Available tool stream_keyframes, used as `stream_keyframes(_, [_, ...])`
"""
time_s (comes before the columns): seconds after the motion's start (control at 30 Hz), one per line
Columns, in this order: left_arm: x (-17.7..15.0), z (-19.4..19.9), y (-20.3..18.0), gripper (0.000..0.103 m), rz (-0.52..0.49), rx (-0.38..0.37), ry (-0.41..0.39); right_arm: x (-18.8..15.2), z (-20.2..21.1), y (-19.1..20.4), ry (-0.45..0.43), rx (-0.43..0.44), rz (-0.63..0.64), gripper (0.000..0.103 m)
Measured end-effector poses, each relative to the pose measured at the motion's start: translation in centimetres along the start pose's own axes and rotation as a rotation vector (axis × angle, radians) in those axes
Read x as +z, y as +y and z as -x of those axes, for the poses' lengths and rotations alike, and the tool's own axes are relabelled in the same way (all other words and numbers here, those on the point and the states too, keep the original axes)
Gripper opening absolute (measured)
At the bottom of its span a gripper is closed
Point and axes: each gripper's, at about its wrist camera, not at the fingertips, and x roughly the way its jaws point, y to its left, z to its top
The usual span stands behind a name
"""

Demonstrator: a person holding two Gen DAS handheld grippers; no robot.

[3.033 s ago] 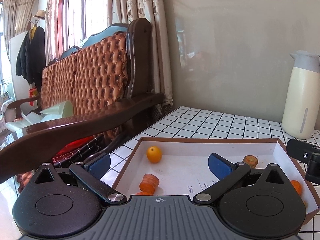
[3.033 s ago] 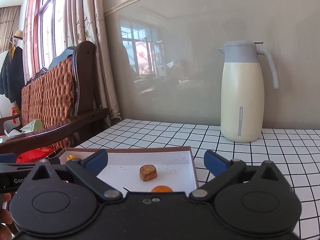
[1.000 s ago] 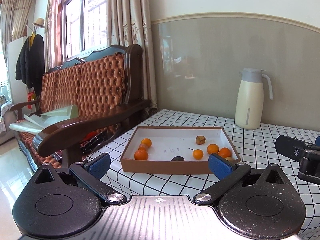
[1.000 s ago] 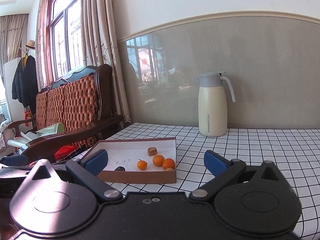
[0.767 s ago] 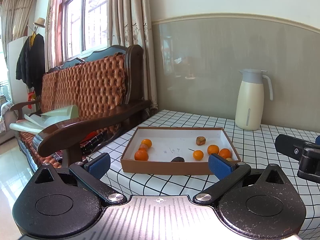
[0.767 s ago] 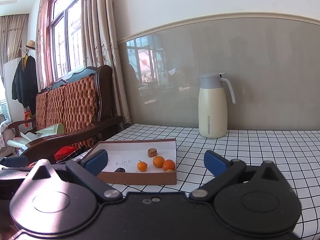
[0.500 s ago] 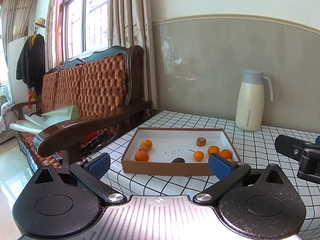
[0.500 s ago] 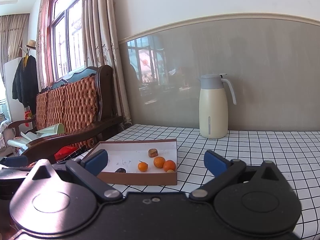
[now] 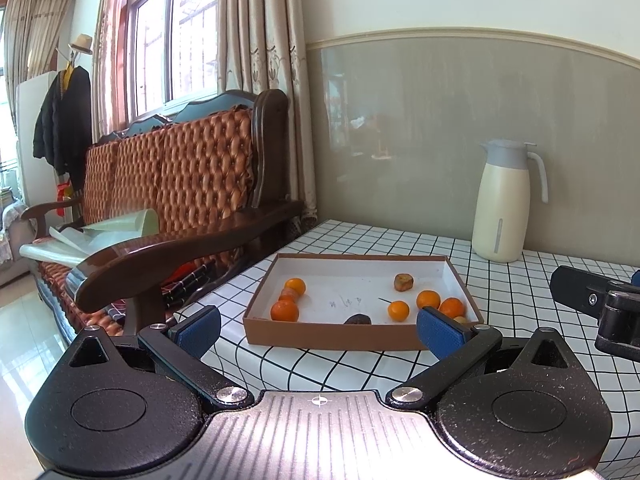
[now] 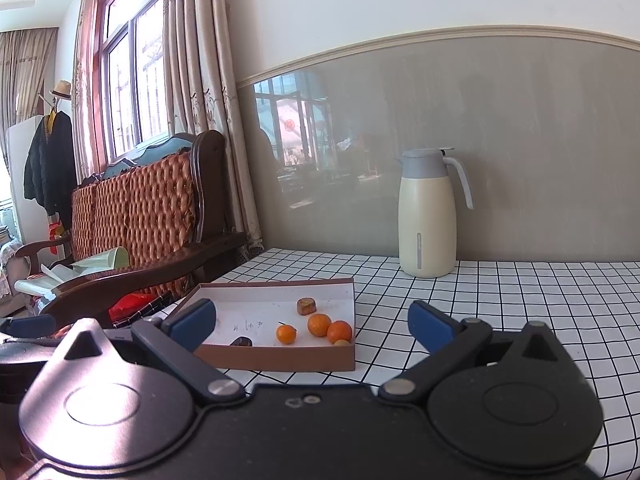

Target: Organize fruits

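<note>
Left gripper (image 9: 318,326): I am holding it level, short of the cardboard tray (image 9: 332,336), its blue fingers (image 9: 198,326) spread wide and gripping nothing.
Right gripper (image 10: 310,322): I am keeping it level too, fingers (image 10: 430,326) wide apart and empty, aimed past the tray's (image 10: 280,358) right edge.
Left cluster: three oranges (image 9: 285,311) are sitting together by the tray's left wall.
Right cluster: three more oranges (image 10: 319,325) are lying near the tray's front right corner, with a smaller yellowish fruit (image 10: 342,343) against the front wall.
Other pieces: a brown chunk (image 10: 306,306) is resting behind that cluster; a dark piece (image 10: 241,342) is lying by the front wall.
Thermos jug (image 10: 427,214): standing well behind the tray, at the wall.
</note>
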Motion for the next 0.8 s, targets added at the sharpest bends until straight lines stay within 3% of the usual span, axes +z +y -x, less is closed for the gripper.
stream_keyframes(0.8, [-0.1,-0.23,0.0,0.103,0.0,0.002,-0.001,-0.07,-0.19,0.36,0.004,0.005,0.008,0.097])
